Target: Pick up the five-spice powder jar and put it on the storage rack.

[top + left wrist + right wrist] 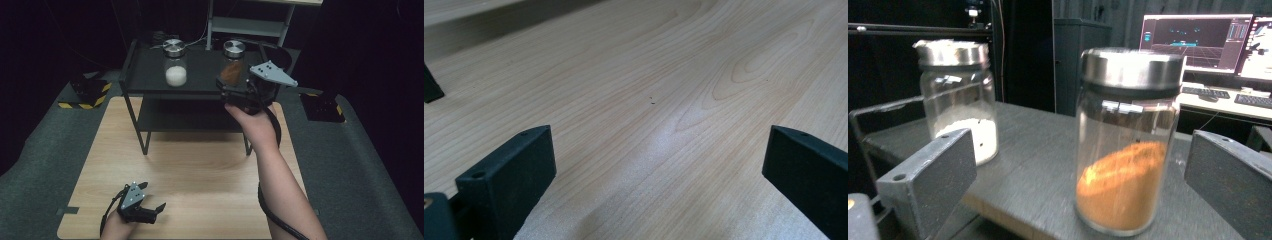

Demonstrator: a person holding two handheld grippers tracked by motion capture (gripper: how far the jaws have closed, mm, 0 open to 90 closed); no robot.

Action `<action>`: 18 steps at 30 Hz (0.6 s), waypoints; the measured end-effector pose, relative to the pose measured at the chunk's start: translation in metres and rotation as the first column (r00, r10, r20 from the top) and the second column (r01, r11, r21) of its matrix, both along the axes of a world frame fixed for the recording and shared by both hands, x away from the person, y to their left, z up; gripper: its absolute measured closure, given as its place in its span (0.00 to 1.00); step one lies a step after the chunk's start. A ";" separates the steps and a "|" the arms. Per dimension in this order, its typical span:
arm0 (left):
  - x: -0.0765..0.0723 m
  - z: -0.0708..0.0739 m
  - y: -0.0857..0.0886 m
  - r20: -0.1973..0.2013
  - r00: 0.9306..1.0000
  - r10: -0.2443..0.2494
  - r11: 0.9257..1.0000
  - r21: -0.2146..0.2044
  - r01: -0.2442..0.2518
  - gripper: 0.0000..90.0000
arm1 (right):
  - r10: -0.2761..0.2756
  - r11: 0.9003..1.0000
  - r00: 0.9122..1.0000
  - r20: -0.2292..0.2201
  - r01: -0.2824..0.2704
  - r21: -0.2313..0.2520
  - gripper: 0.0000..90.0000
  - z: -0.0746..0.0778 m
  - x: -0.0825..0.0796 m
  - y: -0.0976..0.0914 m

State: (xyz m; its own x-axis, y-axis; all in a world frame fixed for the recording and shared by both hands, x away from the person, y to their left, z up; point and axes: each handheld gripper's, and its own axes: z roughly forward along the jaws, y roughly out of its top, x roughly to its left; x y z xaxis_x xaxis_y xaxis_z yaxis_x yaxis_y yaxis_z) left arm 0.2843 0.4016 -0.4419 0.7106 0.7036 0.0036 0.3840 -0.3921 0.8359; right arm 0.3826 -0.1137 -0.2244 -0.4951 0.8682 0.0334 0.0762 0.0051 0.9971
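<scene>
Two glass jars with metal lids stand on the top of a black shelf rack (150,82). One holds white powder (176,64) (959,100), the other orange-brown powder (233,65) (1125,150). My right gripper (223,84) (1078,150) is held at the front edge of the shelf, right in front of the orange-powder jar. Its jaws stand wide, one on each side of the jar, and neither pad touches the glass. My left gripper (150,206) (659,150) rests low at the near left of the wooden table (200,170), open with nothing between its jaws.
The rack has a lower shelf (190,117) and thin legs standing on the table's far half. Dark carpet surrounds the table. Yellow-black marked blocks (87,95) sit on the floor at left and right. Monitors (1198,40) and a keyboard (1255,100) lie behind the rack.
</scene>
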 end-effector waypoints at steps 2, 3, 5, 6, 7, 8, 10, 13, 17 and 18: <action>0.000 0.000 0.000 -0.001 1.000 0.001 1.000 0.000 -0.001 0.01 | 0.006 1.000 1.000 0.001 -0.006 -0.008 0.00 -0.005 -0.005 -0.001; 0.000 0.000 0.000 -0.001 1.000 0.002 1.000 0.000 -0.002 0.01 | 0.009 1.000 1.000 0.004 -0.009 -0.013 0.00 -0.007 -0.007 -0.001; 0.000 0.000 0.000 0.000 1.000 0.002 1.000 0.002 -0.002 0.01 | 0.020 1.000 1.000 0.004 -0.020 -0.017 0.00 -0.014 -0.013 -0.002; 0.000 0.000 -0.001 0.000 1.000 0.002 1.000 0.002 -0.002 0.01 | 0.020 1.000 1.000 0.004 -0.020 -0.017 0.00 -0.014 -0.013 -0.002; 0.000 0.000 -0.001 -0.001 1.000 0.003 1.000 0.001 -0.003 0.01 | 0.022 1.000 1.000 0.002 -0.022 -0.016 0.00 -0.019 -0.018 -0.003; 0.000 0.000 -0.001 0.000 1.000 0.001 1.000 0.003 -0.001 0.01 | 0.025 1.000 1.000 0.002 -0.025 -0.014 0.00 -0.022 -0.020 -0.003; 0.000 0.000 -0.001 -0.001 1.000 0.001 1.000 0.003 -0.001 0.01 | 0.028 0.999 1.000 0.001 -0.028 -0.014 0.00 -0.026 -0.023 -0.004; -0.001 0.000 -0.001 0.002 1.000 -0.001 1.000 0.006 0.001 0.01 | 0.033 0.999 0.999 -0.001 -0.033 -0.022 0.00 -0.034 -0.029 -0.005; -0.001 0.000 -0.002 0.003 1.000 0.001 1.000 0.010 -0.001 0.01 | 0.040 0.999 0.999 -0.007 -0.040 -0.035 0.00 -0.051 -0.038 -0.007; -0.001 0.001 -0.002 0.003 1.000 0.000 1.000 0.011 -0.001 0.01 | 0.041 0.999 0.999 -0.010 -0.041 -0.036 0.00 -0.054 -0.040 -0.008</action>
